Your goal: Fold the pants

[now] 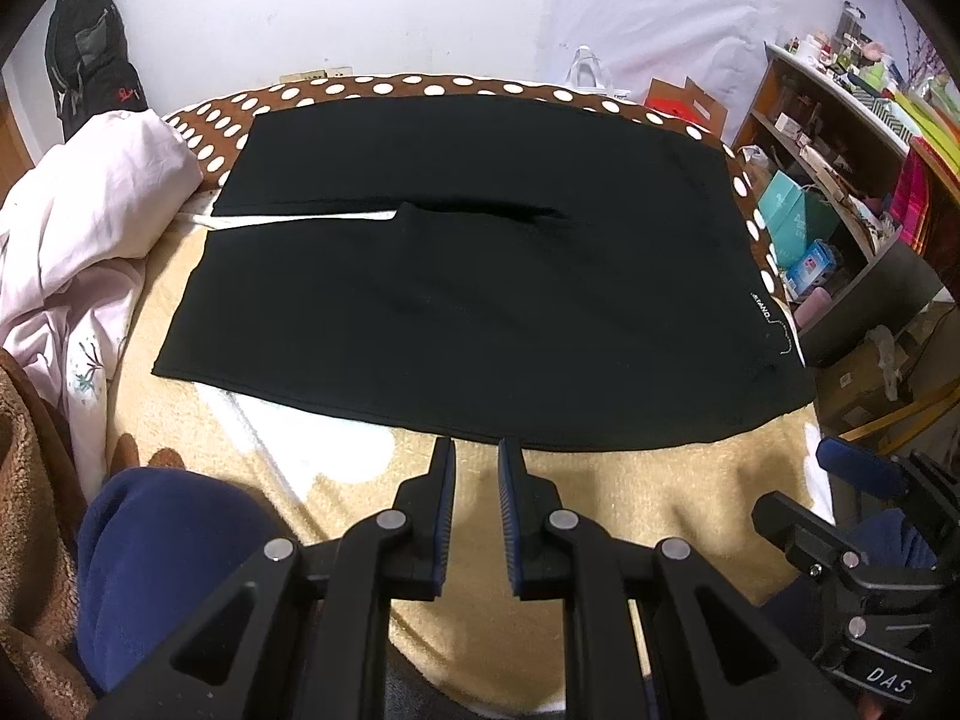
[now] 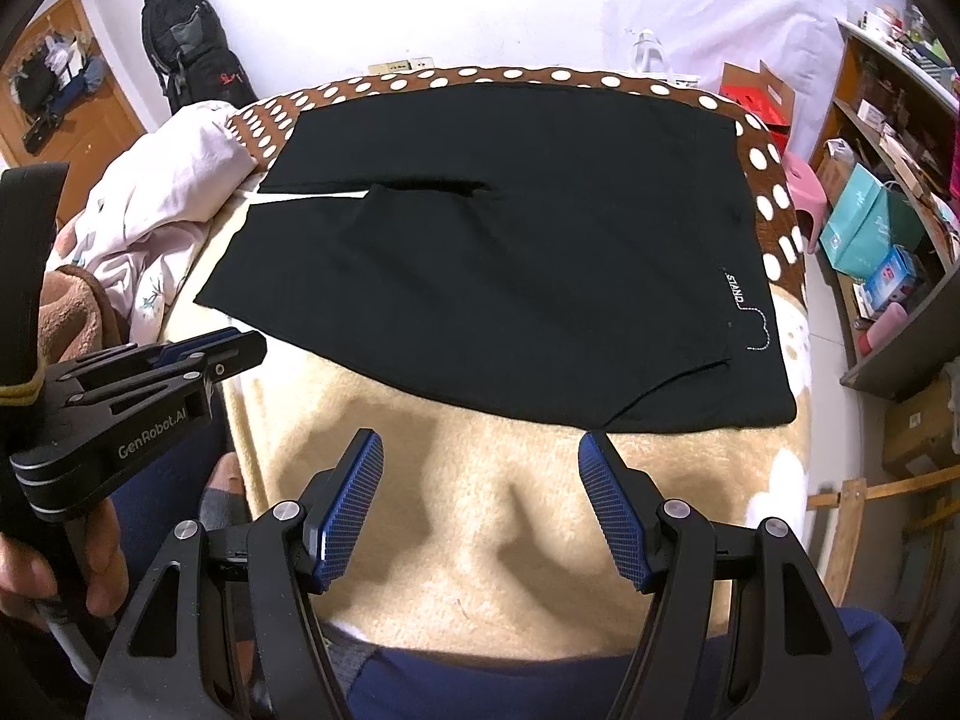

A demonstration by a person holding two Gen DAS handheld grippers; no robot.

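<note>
Black pants [image 1: 480, 276] lie flat on the bed, legs pointing left, waistband with a white "STAND" label [image 2: 735, 291] at the right. They also show in the right wrist view [image 2: 510, 264]. My left gripper [image 1: 477, 450] hovers just short of the pants' near edge, its jaws a narrow gap apart and holding nothing. My right gripper [image 2: 480, 450] is wide open and empty, above the beige blanket just short of the near edge. The left gripper also shows at the left of the right wrist view [image 2: 240, 348].
A beige blanket [image 1: 630, 498] and a brown polka-dot cover [image 1: 420, 87] lie under the pants. A pink duvet [image 1: 78, 222] is heaped at the left. Cluttered shelves [image 1: 840, 138] stand right. A black backpack [image 1: 90, 54] hangs on the wall.
</note>
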